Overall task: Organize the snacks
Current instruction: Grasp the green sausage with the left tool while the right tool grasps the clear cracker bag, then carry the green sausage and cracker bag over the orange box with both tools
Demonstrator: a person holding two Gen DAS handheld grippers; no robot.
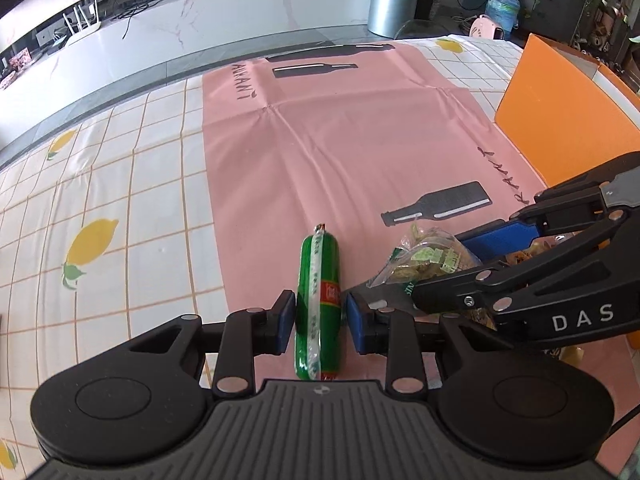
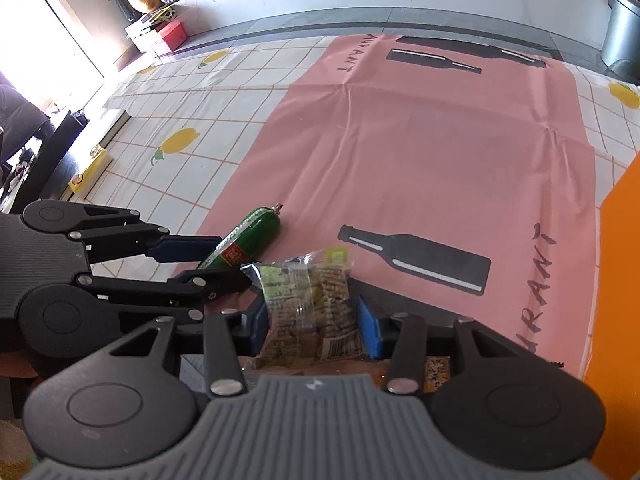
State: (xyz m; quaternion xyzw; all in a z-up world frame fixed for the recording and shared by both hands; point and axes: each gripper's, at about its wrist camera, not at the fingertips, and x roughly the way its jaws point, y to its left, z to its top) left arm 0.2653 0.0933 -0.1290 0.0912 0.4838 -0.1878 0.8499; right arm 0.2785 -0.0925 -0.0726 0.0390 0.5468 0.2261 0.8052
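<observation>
A green sausage stick (image 1: pixel 318 264) lies on the pink sheet (image 1: pixel 340 140), and my left gripper (image 1: pixel 318 320) is shut on its middle, blue pads against both sides. Just to its right, a clear packet of brownish snack pieces (image 2: pixel 308 300) sits between the pads of my right gripper (image 2: pixel 312 324), which is shut on it. In the right wrist view the left gripper (image 2: pixel 232 260) comes in from the left with the sausage (image 2: pixel 256 228) between its fingers. The packet (image 1: pixel 424 252) nearly touches the left gripper's right finger. Both grippers point steeply down at the table.
An orange box (image 1: pixel 560 120) stands at the right edge of the pink sheet, also seen as orange box (image 2: pixel 620 280). The lemon-print checked tablecloth (image 1: pixel 120 180) spreads to the left. More snack packets (image 2: pixel 436 368) lie under the right gripper. A yellow packet (image 2: pixel 88 172) sits at the table's left edge.
</observation>
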